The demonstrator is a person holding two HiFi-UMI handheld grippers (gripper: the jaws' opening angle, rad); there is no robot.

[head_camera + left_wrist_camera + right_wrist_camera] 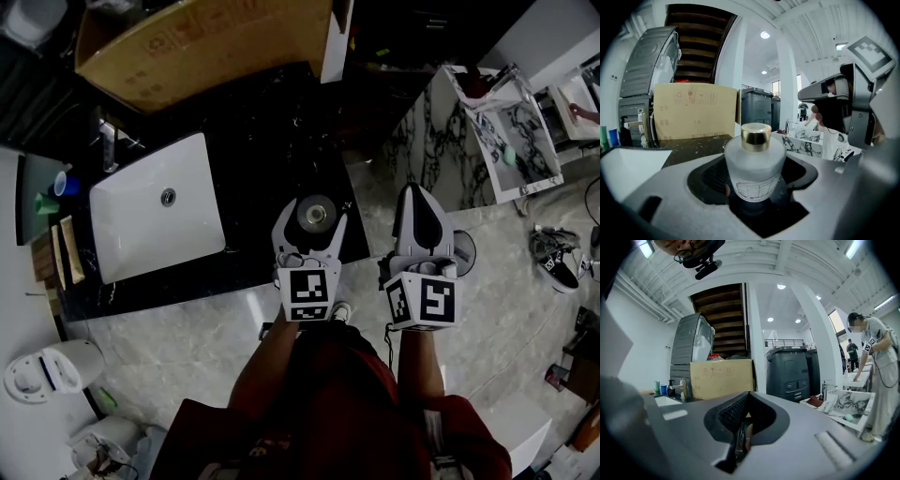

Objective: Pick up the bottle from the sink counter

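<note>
A squat frosted-glass bottle (pixel 754 164) with a gold cap sits between the jaws of my left gripper (pixel 752 185), which is shut on its body. From the head view the bottle (pixel 316 212) shows from above, over the right end of the black sink counter (pixel 262 141), with the left gripper (pixel 315 223) clamped round it. My right gripper (pixel 418 202) hovers just to the right, past the counter's edge and over the floor. In its own view the right gripper (pixel 745 427) has its jaws pressed together with nothing between them. It also shows at the right edge of the left gripper view (pixel 843 108).
A white sink basin (pixel 159 220) is set in the counter's left part, with a faucet (pixel 108 141) and cups (pixel 58 186) beside it. A cardboard box (pixel 197 47) stands at the counter's back. Marble slabs (pixel 511 131) lie to the right, grey bins (pixel 787 371) and a person (pixel 876 380) beyond.
</note>
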